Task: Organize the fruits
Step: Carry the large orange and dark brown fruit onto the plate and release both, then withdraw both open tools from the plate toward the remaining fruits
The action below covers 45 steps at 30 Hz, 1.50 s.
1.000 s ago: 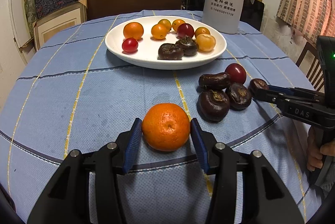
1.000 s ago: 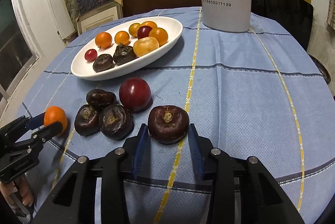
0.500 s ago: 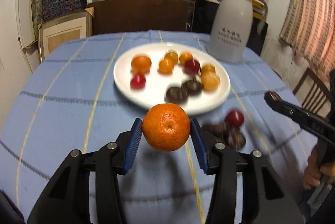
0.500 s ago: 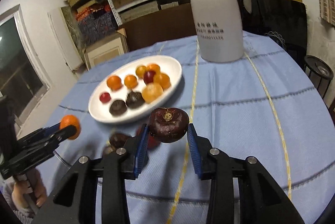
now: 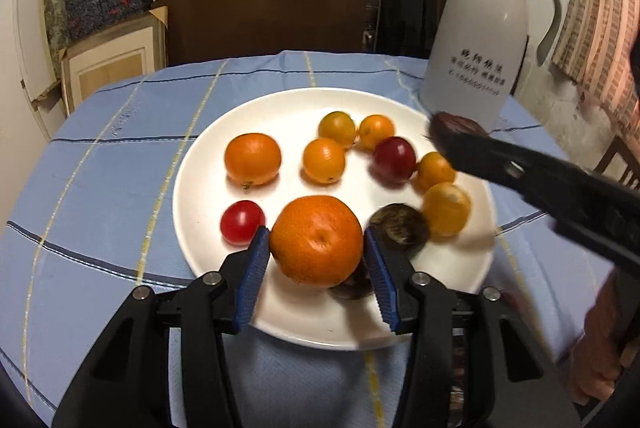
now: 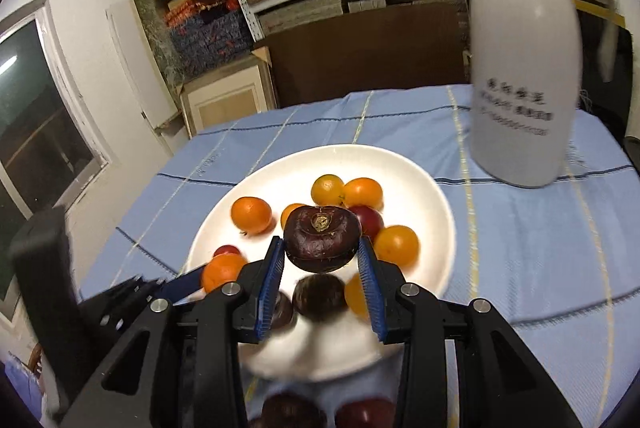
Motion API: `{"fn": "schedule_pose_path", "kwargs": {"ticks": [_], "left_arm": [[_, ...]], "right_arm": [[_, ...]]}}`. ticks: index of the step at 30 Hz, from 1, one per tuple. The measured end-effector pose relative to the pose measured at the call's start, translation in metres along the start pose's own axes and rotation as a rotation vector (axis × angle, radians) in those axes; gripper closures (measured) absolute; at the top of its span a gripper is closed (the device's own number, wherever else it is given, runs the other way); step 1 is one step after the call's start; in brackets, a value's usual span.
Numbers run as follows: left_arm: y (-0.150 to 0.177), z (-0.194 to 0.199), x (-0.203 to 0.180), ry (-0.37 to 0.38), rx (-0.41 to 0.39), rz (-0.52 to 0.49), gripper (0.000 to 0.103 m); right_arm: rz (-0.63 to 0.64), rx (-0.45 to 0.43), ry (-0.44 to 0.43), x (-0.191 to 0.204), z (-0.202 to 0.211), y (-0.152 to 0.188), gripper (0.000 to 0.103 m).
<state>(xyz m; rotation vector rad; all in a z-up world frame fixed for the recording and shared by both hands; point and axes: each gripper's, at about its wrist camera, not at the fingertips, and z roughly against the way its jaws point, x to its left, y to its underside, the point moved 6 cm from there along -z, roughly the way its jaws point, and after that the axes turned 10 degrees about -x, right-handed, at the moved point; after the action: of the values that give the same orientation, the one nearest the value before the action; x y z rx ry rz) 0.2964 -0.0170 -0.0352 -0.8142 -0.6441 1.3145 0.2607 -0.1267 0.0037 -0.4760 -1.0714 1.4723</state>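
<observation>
The orange (image 5: pixel 316 240) is clamped in the left gripper (image 5: pixel 316 260) and the dark fruit (image 6: pixel 322 238) in the right gripper (image 6: pixel 320 268), both held above the white plate's (image 5: pixel 280 108) near half.

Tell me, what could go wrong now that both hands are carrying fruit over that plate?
1. The two grippers crowd one plate: the right gripper crosses close beside the left gripper, so they could collide.
2. The orange hangs over a dark fruit; dropped there, it may roll and scatter others.
3. The right gripper's chestnut is held by its sides only and could slip.
</observation>
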Motion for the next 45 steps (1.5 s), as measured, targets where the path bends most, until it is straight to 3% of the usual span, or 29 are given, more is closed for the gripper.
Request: {"fn": "schedule_pose_path", "kwargs": {"ticks": [1, 3, 4, 10, 13, 20, 25, 29, 45], "left_arm": [[0.001, -0.002, 0.001, 0.006, 0.004, -0.005, 0.048], [0.001, -0.001, 0.005, 0.011, -0.005, 0.011, 0.034], [-0.001, 0.001, 0.008, 0.008, -0.023, 0.032, 0.029], [0.001, 0.029, 0.014, -0.040, -0.076, 0.029, 0.025], [0.008, 0.052, 0.015, -0.061, -0.112, 0.039, 0.016], [0.049, 0.096, 0.000, -0.119, -0.125, 0.006, 0.005], [0.067, 0.118, -0.011, -0.137, -0.136, -0.024, 0.005], [0.075, 0.124, -0.014, -0.162, -0.133, -0.049, 0.005], [0.076, 0.125, -0.020, -0.175, -0.128, -0.088, 0.005]], "right_arm": [[-0.011, 0.004, -0.004, -0.001, -0.006, 0.001, 0.063], [-0.052, 0.019, -0.016, -0.005, -0.016, 0.006, 0.049], [-0.058, 0.030, -0.017, -0.007, -0.017, 0.008, 0.049], [-0.097, -0.042, -0.027, -0.012, 0.027, -0.014, 0.046], [-0.091, -0.099, -0.017, -0.012, 0.064, -0.019, 0.033], [-0.024, -0.124, 0.056, -0.029, 0.119, 0.043, 0.029], [-0.027, -0.012, 0.114, -0.046, 0.119, 0.098, 0.029], [0.001, -0.023, 0.120, -0.041, 0.121, 0.100, 0.022], [0.079, 0.015, 0.110, -0.023, 0.114, 0.112, 0.021]]}}
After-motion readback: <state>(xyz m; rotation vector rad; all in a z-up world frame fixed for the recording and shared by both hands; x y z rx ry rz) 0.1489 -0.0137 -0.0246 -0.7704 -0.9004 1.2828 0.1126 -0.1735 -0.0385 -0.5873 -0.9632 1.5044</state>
